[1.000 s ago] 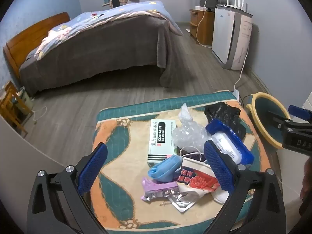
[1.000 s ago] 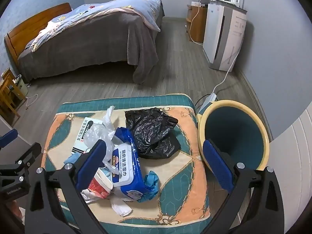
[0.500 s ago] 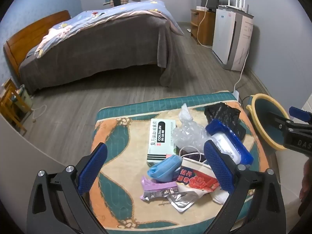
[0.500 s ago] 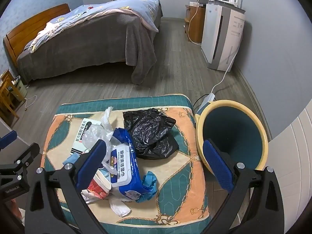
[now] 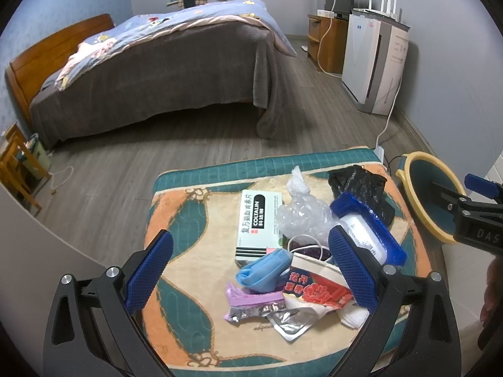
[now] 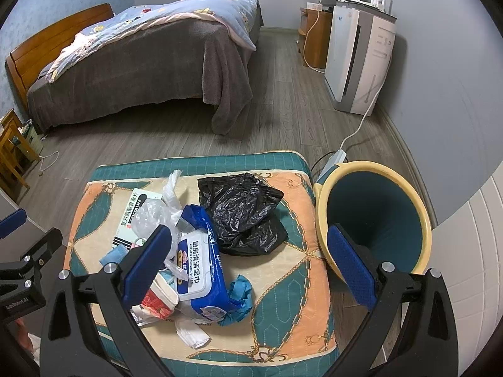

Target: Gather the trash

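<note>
Trash lies heaped on a patterned cushion (image 6: 283,270). Taking the wet-wipes pack (image 6: 201,270) as landmark: a black plastic bag (image 6: 242,213) lies just behind it, touching; a clear crumpled bag (image 5: 298,216) and a medicine box (image 5: 257,223) lie to its left; a blue face mask (image 5: 264,267), a red-printed packet (image 5: 314,289) and a purple foil wrapper (image 5: 251,304) lie in front of it.

The bin (image 6: 374,220) stands to the right of the pack, beside the cushion edge, probably placed there for short transfers.

Left hand-held gripper (image 5: 251,270): jaws wide apart, nothing between them, poised above the mask and packets. Right hand-held gripper (image 6: 251,267): jaws likewise spread and empty, spanning pack to bin rim. No item appears collected yet.

The right view shows the bin interior, apparently empty, and a crumpled blue scrap (image 6: 239,295) against the pack; the left view alone shows the purple wrapper.
</note>
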Available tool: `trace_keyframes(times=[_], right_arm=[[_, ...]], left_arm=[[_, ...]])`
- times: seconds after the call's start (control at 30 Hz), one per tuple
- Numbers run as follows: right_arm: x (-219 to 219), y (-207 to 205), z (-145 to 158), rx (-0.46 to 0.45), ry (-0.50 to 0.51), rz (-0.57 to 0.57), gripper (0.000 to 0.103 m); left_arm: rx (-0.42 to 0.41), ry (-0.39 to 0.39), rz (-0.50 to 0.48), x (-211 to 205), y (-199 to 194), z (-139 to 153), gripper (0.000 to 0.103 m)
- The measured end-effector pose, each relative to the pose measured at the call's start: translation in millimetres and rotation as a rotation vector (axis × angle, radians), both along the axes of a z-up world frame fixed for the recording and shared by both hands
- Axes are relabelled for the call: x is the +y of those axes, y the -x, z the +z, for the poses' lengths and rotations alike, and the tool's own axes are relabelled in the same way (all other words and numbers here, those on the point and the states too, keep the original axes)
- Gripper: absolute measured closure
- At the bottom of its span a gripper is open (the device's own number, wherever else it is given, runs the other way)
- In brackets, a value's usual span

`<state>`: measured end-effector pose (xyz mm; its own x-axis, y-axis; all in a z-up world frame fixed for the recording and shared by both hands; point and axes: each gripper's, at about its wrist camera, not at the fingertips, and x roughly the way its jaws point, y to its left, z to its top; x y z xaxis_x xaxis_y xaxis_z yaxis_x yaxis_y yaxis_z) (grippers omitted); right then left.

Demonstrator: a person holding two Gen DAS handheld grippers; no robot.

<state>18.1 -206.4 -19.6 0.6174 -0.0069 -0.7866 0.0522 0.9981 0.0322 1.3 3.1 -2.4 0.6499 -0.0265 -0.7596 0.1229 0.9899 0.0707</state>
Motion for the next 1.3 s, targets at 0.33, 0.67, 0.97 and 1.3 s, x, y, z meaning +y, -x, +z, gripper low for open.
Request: trace_keyframes(times=[0.33,0.67,0.97,1.3], right_arm=[[0.0,-0.5,-0.5,0.004,-0.002,0.0,0.006],[0.2,-0.5,-1.2,0.005,-0.004,0.0,0.006],[0.6,-0.3,-2.3,0.005,-0.003,-0.001,0.006],[0.1,-0.5,-2.4,0.007,-0.003,0.0,0.006]], left_arm=[[0.002,0.003,0.0,0.6,-0.2,-0.1,0.005],[0.003,0.004,0.0,0.5,0.6,-0.1,0.005],[0.004,0.006,0.001,0.8,0.4,0.0,0.005],[0.005,0.007,0.001,1.0,0.3,0.0,0.005]])
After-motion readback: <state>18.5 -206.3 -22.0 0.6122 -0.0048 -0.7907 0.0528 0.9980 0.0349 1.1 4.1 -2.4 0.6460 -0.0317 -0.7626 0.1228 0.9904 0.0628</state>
